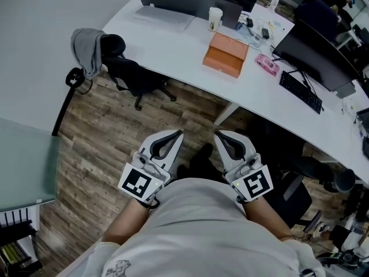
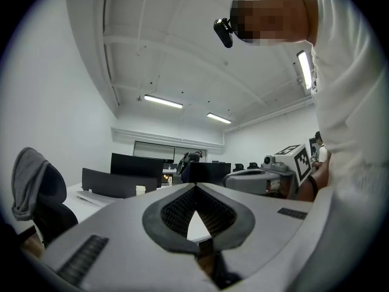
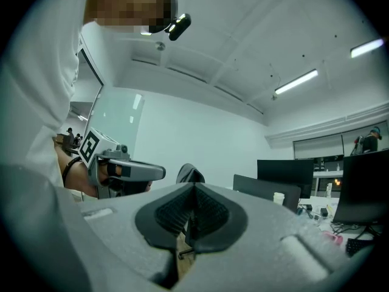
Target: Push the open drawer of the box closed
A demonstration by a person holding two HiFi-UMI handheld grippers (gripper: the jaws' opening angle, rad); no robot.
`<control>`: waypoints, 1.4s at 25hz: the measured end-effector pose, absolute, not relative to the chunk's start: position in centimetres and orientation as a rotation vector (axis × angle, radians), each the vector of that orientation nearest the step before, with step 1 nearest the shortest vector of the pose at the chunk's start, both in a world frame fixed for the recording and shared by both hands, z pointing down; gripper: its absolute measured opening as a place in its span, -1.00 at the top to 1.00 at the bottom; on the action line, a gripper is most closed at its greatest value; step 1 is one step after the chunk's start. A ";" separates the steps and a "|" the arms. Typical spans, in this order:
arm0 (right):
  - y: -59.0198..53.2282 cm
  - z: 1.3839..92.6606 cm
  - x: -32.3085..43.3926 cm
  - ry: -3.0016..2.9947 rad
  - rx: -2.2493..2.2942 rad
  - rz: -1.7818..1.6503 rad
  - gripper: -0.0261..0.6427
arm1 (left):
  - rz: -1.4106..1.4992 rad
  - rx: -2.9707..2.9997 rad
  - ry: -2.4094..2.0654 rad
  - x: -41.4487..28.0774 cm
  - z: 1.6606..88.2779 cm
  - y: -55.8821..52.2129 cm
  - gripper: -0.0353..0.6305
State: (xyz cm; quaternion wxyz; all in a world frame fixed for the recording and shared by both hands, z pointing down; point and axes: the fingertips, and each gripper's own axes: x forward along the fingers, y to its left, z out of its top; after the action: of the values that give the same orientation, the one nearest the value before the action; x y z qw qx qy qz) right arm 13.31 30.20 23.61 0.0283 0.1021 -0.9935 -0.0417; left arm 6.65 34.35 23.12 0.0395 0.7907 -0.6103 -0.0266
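Note:
An orange-brown box (image 1: 225,55) lies on the white desk (image 1: 167,48), well ahead of both grippers; I cannot make out its drawer from here. My left gripper (image 1: 180,133) and right gripper (image 1: 218,134) are held side by side close to the person's body, above the wooden floor and pointing level toward the desk. Both have their jaws closed tip to tip with nothing between them. In the left gripper view the left gripper (image 2: 194,186) shows meeting tips, and the right gripper (image 3: 194,184) shows the same in its own view. The box does not show in either gripper view.
A black office chair (image 1: 135,77) with a grey garment (image 1: 89,49) over it stands left of the path at the desk's edge. Monitors, a paper cup (image 1: 215,19), a pink item (image 1: 267,64) and a keyboard (image 1: 300,91) are on the desk. A glass partition (image 1: 26,160) is at left; another chair (image 1: 300,189) is at right.

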 end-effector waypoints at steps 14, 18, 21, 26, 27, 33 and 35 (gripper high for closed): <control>17.7 24.8 8.4 -3.064 0.315 -0.059 0.92 | -0.032 2.415 -1.864 1.7 24.3 22.8 0.90; 12.9 25.2 7.8 -3.053 0.343 -0.052 0.92 | -0.024 2.423 -1.830 1.0 24.9 18.1 0.90; 9.8 25.2 8.1 -3.050 0.372 -0.044 0.92 | -0.017 2.442 -1.804 1.2 25.0 14.5 0.90; 5.0 24.7 9.7 -3.064 0.450 -0.080 0.92 | -0.041 2.489 -1.745 2.7 24.8 9.1 0.90; 4.3 24.5 10.0 -3.066 0.470 -0.071 0.92 | -0.055 2.502 -1.727 3.1 24.7 8.3 0.90; 0.9 24.5 11.3 -3.044 0.569 -0.068 0.92 | -0.039 2.586 -1.639 4.6 24.4 3.9 0.90; 0.1 24.4 11.4 -3.038 0.606 -0.047 0.92 | -0.040 2.607 -1.609 4.6 24.6 2.6 0.90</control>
State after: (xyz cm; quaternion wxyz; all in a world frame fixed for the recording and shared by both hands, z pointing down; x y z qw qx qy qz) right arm 11.40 0.05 24.40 0.0219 0.1956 -0.9803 -0.0150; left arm 4.64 2.57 24.62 0.0386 0.8503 -0.5248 -0.0131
